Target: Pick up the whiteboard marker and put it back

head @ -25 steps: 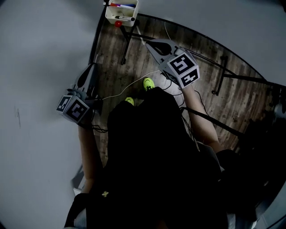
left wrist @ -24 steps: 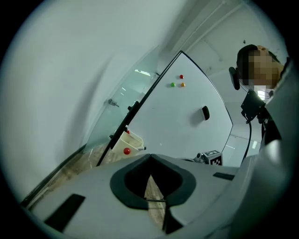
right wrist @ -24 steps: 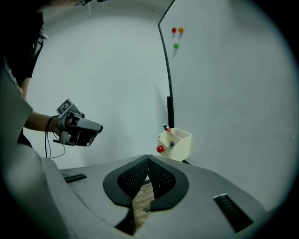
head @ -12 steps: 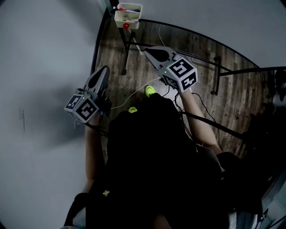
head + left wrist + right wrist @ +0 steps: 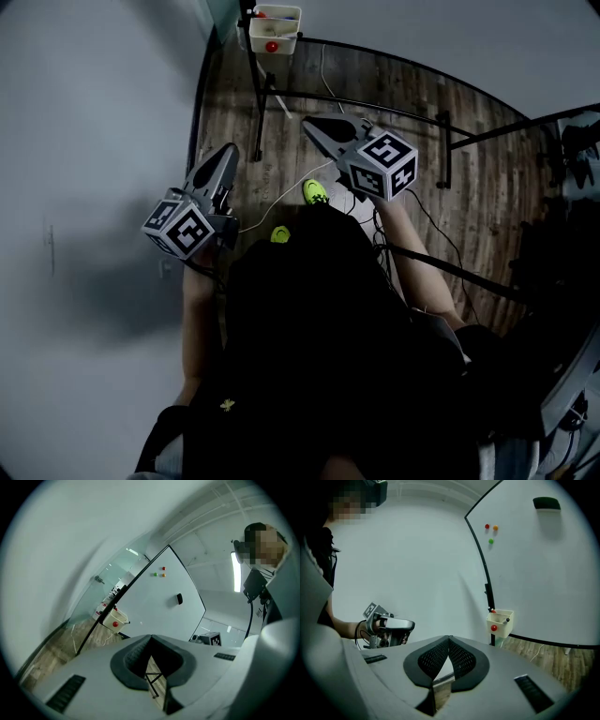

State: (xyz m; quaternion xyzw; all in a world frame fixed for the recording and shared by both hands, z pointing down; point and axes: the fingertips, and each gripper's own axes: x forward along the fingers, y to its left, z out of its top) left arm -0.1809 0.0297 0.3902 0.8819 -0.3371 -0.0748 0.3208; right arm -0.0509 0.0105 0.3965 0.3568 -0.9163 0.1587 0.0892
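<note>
A dark eraser [image 5: 546, 502] sits high on the whiteboard [image 5: 543, 573].

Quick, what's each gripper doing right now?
Left hand-held gripper: closed, holding nothing.
Right hand-held gripper: closed, holding nothing.

Dim, vignetted head view; brighter fisheye gripper views, dark bowed edges, glare off ceiling strip light [image 5: 236, 571].

Surfaces noted: floor [image 5: 487, 187] of grey-brown wood planks, rough grain. The whiteboard [image 5: 543, 573] is smooth white with a slight sheen; its frame [image 5: 488, 592] is black and looks like metal. The tray [image 5: 500, 620] is smooth cream plastic. Left gripper [image 5: 151, 637] and right gripper [image 5: 449, 638] have matt grey plastic shells; their pads [image 5: 461, 658] are black and ribbed. The wall [image 5: 408, 550] is matt white.
</note>
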